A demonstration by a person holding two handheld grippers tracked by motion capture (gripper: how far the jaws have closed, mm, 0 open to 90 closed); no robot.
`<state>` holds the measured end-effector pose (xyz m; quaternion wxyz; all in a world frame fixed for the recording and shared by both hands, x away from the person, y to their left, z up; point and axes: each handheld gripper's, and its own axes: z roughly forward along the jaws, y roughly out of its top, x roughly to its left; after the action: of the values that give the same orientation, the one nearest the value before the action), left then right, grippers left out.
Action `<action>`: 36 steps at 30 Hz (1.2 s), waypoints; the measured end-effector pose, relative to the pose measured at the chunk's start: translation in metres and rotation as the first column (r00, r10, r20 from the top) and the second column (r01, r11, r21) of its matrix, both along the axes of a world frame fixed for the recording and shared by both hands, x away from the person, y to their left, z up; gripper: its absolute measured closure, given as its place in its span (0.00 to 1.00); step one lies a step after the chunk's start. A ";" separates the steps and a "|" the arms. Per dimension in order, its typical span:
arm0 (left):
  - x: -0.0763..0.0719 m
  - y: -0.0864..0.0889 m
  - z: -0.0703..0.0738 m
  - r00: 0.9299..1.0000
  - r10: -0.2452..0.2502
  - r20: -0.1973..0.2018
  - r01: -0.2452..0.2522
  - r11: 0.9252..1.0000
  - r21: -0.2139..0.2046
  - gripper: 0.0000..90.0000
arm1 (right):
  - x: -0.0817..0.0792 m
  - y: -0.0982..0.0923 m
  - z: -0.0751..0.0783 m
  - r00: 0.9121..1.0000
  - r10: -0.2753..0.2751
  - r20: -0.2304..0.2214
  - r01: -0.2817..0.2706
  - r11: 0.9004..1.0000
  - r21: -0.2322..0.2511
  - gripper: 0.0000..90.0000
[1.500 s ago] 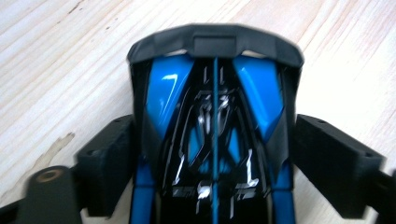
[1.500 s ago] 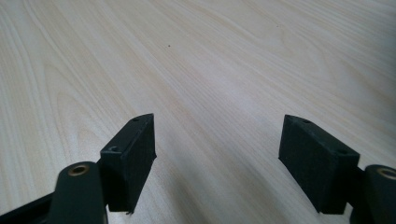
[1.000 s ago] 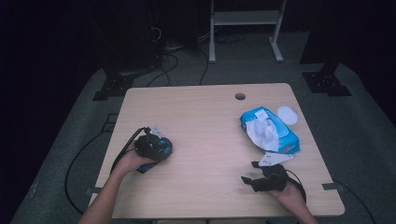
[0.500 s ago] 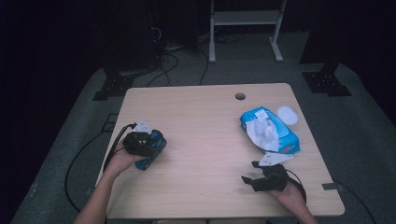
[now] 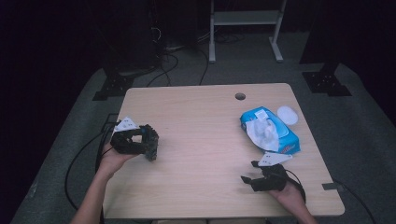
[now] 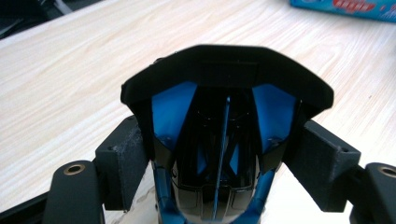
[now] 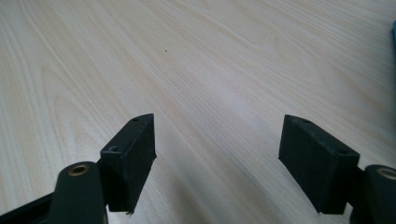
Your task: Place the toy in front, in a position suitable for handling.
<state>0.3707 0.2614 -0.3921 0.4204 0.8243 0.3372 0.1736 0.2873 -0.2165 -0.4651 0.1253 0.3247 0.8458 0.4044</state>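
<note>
High view looking down on whole table (image 5: 205, 107), 2 gripper views low, close, sharing its wood.

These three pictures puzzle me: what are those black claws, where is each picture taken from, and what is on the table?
No robot here: a person holds a hand-operated two-jaw gripper in each hand. The high view looks down on a wooden table from above. In it the left gripper is raised off the table, and the right gripper lies low near the front edge. The other two pictures come from small cameras riding on each gripper, looking along its jaws. The left gripper view shows its jaws closed on a black and blue object, some kind of plastic device. The right gripper view shows open jaws with nothing between them. On the table lie a blue wet-wipe pack and a white round lid beside it.
</note>
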 end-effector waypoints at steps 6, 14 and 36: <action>-0.004 -0.010 0.009 0.999 -0.029 0.028 0.030 0.999 -0.028 0.28 | 0.000 -0.001 0.000 1.000 -0.003 0.001 0.003 1.000 0.005 0.29; -0.011 -0.029 0.018 0.995 -0.088 0.057 0.091 0.994 -0.062 0.28 | -0.001 -0.002 0.002 1.000 -0.005 0.008 0.005 1.000 0.008 0.29; -0.030 -0.102 0.001 0.945 -0.326 0.009 0.326 0.943 -0.066 0.28 | -0.002 -0.004 0.006 0.999 -0.012 0.032 0.011 1.000 0.010 0.29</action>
<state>0.3409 0.1599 -0.3915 0.4701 0.8544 0.2021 0.0898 0.2854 -0.2207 -0.4595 0.1393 0.3237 0.8397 0.4130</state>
